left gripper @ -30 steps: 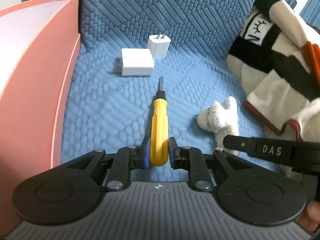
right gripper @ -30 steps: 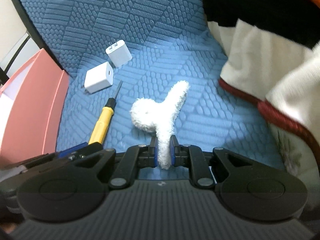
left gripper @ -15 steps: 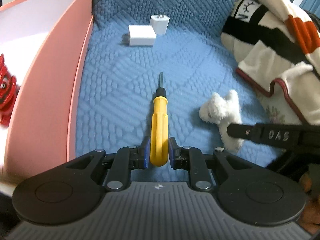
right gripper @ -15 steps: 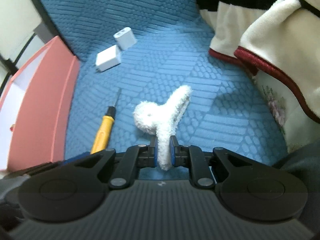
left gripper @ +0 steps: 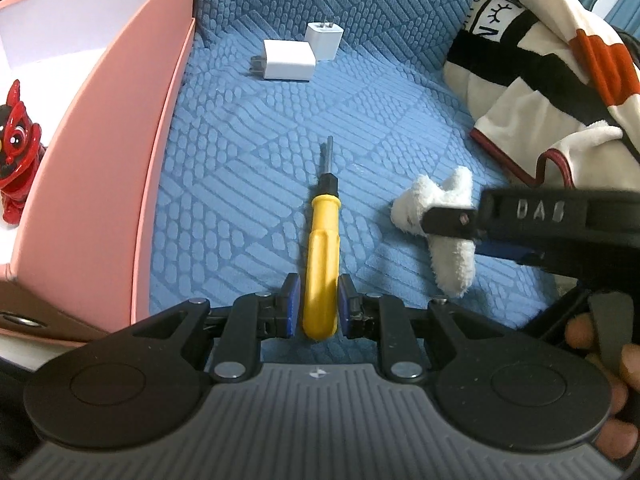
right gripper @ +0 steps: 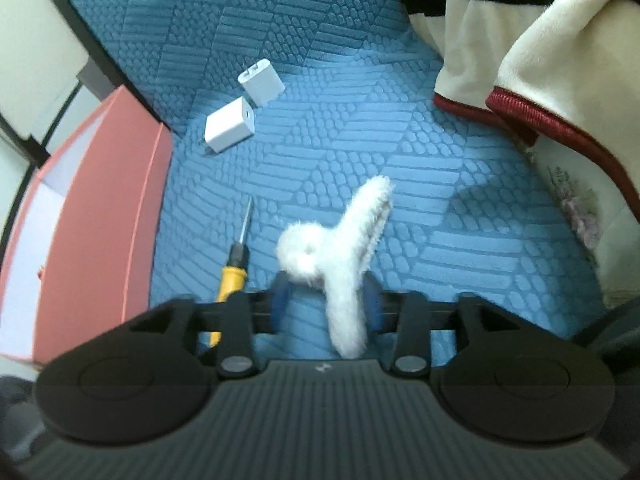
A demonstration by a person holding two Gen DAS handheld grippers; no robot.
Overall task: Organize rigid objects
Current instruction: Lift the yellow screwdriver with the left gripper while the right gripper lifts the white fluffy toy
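My left gripper [left gripper: 318, 312] is shut on the handle of a yellow screwdriver [left gripper: 320, 248], whose tip points away over the blue quilted cushion [left gripper: 248, 168]. The screwdriver [right gripper: 234, 276] also shows at the left of the right wrist view. My right gripper [right gripper: 326, 304] hangs over the cushion with its jaws opening. A white fluffy claw clip [right gripper: 340, 248] stands between them, one leg down in the gap. The left pad is clear of it; the picture is blurred there. From the left wrist view the clip [left gripper: 416, 204] sits behind a right finger [left gripper: 452, 224].
An open pink box [left gripper: 120, 140] stands along the cushion's left edge, with a red figurine [left gripper: 16, 152] inside. Two white chargers [left gripper: 288, 60] [left gripper: 324, 40] lie at the back. A striped blanket [left gripper: 540, 60] is heaped on the right. A hand [left gripper: 616, 400] holds the right gripper.
The right jaws have spread apart from the fluffy clip they were pinching. Both grippers drew back from the chargers, and the pink box's inside with the red figurine came into view.
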